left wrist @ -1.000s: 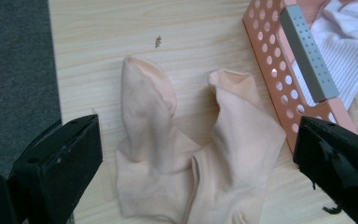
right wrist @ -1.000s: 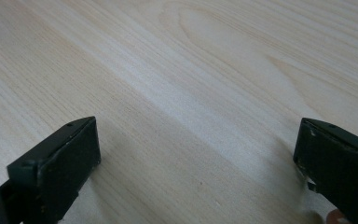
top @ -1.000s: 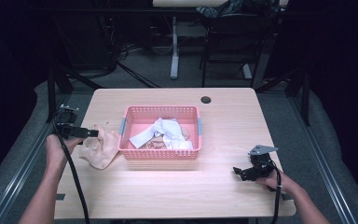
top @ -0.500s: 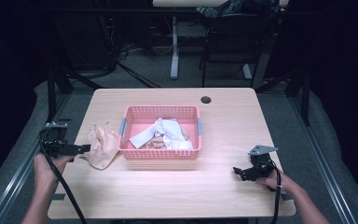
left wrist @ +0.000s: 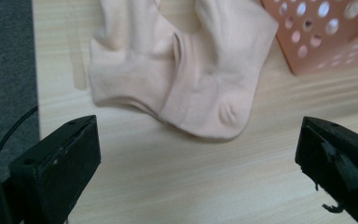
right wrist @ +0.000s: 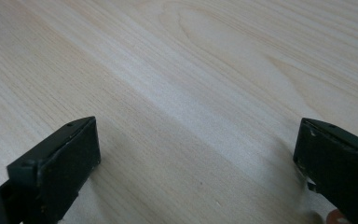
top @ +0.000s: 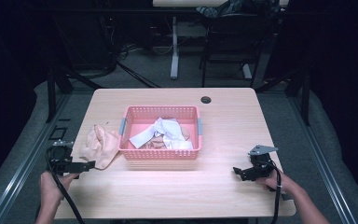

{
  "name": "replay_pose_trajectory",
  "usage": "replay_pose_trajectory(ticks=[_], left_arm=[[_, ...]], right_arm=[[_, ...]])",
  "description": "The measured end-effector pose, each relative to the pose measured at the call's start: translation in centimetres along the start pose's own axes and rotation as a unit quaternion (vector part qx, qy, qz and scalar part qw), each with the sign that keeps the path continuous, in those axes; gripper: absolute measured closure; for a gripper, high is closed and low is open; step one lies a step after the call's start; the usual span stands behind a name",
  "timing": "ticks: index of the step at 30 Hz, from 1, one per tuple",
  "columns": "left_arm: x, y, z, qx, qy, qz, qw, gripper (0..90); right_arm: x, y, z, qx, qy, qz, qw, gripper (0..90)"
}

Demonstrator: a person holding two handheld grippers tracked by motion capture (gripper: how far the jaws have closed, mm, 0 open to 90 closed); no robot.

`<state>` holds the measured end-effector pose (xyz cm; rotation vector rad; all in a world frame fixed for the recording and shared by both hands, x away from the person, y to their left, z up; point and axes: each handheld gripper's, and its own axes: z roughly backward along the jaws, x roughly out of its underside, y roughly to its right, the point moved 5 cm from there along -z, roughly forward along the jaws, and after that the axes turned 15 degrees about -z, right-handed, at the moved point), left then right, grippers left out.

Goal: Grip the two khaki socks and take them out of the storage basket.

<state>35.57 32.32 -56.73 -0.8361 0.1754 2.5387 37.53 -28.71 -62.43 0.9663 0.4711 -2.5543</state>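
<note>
At the near left of the wooden surface (top: pixel 177 186), a hand (top: pixel 50 185) holds the left tongs (top: pixel 89 164), whose jaws stand wide apart with nothing between them, pointing right toward a peach sock (left wrist: pixel 182 70). At the near right, the other hand (top: pixel 279 179) holds the right tongs (top: pixel 237 170), released as well, jaws spread over bare wood and aimed left; a grey three-cornered plate (top: pixel 262 150) sits on top of them. The peach sock lies crumpled flat on the surface just past the left tongs, its right edge touching or nearly touching the near left corner of a pink perforated basket (top: pixel 161 151). The basket stands at the middle of the surface and holds a white cloth (top: pixel 165 130) draped over some peach-coloured pieces that are too tangled to tell apart. Farther off, near the far edge, a round dark cable hole (top: pixel 206 99) is set into the surface.
</note>
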Motion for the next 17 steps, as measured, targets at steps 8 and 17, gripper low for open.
replay_pose_trajectory(ticks=[8,17], left_arm=[[2.0,0.5,-1.7,-0.015,-0.023,-0.007,0.9996,0.1],[1.6,0.2,-1.9,-0.016,-0.018,-0.011,0.9997,0.1]], right_arm=[[0.0,0.0,0.0,0.000,0.000,0.000,1.0000,0.0],[0.0,0.0,0.0,0.000,0.000,0.000,1.0000,0.0]])
